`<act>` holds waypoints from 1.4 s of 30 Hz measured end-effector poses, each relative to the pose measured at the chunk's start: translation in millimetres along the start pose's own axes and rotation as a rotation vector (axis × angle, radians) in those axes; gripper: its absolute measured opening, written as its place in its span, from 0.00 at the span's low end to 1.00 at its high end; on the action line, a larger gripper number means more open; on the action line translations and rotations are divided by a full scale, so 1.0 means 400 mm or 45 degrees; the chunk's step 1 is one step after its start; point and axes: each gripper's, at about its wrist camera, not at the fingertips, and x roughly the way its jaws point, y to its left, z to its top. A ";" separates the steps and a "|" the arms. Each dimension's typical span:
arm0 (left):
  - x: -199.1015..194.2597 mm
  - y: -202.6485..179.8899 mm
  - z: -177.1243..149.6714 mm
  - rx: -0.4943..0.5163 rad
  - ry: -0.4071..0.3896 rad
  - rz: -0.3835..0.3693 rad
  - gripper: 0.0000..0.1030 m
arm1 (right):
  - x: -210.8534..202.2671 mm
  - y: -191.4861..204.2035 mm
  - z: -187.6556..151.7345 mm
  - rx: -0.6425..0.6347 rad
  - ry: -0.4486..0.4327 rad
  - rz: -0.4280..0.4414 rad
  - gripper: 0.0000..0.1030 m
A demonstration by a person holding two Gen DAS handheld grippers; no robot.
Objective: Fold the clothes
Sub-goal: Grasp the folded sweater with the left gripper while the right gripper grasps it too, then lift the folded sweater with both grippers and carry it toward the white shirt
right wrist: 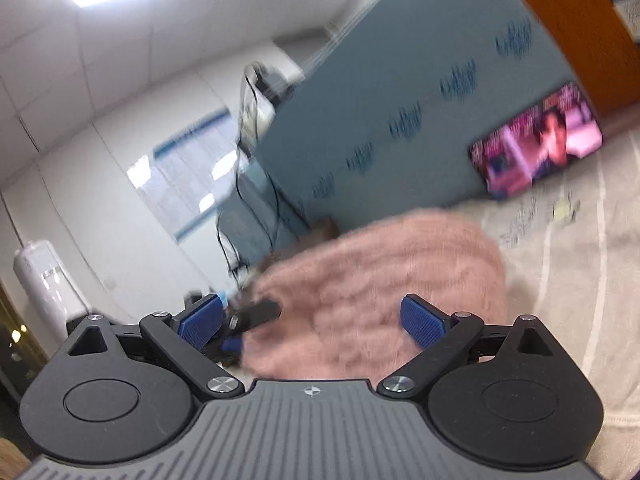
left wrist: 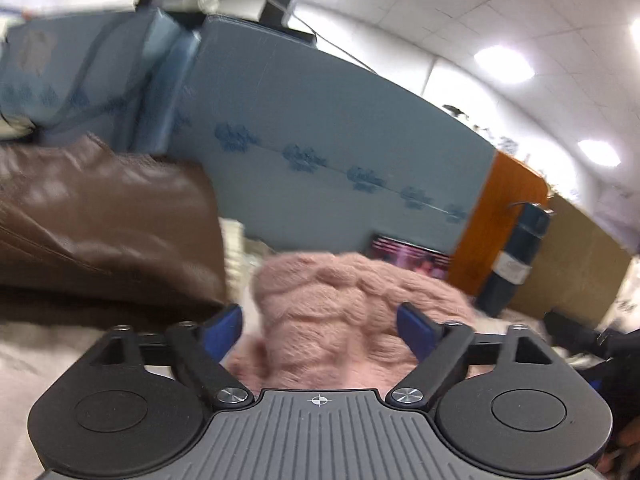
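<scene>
A fluffy pink knitted garment [left wrist: 340, 312] lies bunched on a beige cloth surface [left wrist: 36, 360]. My left gripper [left wrist: 320, 324] is open, its blue pads wide apart on either side of the pink heap, which fills the gap between them. In the right wrist view the same pink garment [right wrist: 372, 280] lies ahead, blurred by motion. My right gripper [right wrist: 316, 320] is open too, pads spread around the garment's near edge. The other gripper's black and blue tip [right wrist: 248, 320] shows at the garment's left edge.
A brown leather garment [left wrist: 100, 216] lies at the left. A blue partition [left wrist: 320, 128] stands behind. A phone with a lit screen [right wrist: 536, 144] leans on it, beside an orange wooden panel [left wrist: 500, 220] and a dark bottle [left wrist: 516, 256]. Striped beige cloth [right wrist: 580, 280] extends to the right.
</scene>
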 end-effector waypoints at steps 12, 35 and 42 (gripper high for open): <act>0.065 0.117 -0.018 -0.399 0.164 0.007 0.88 | 0.027 -0.059 -0.010 0.061 0.022 -0.303 0.94; 0.093 0.034 -0.051 -0.248 0.236 -0.230 0.89 | 0.081 -0.071 -0.036 0.102 0.200 -0.279 0.80; 0.096 0.012 -0.059 -0.141 0.220 -0.231 0.45 | 0.073 -0.075 -0.035 0.110 0.191 -0.298 0.50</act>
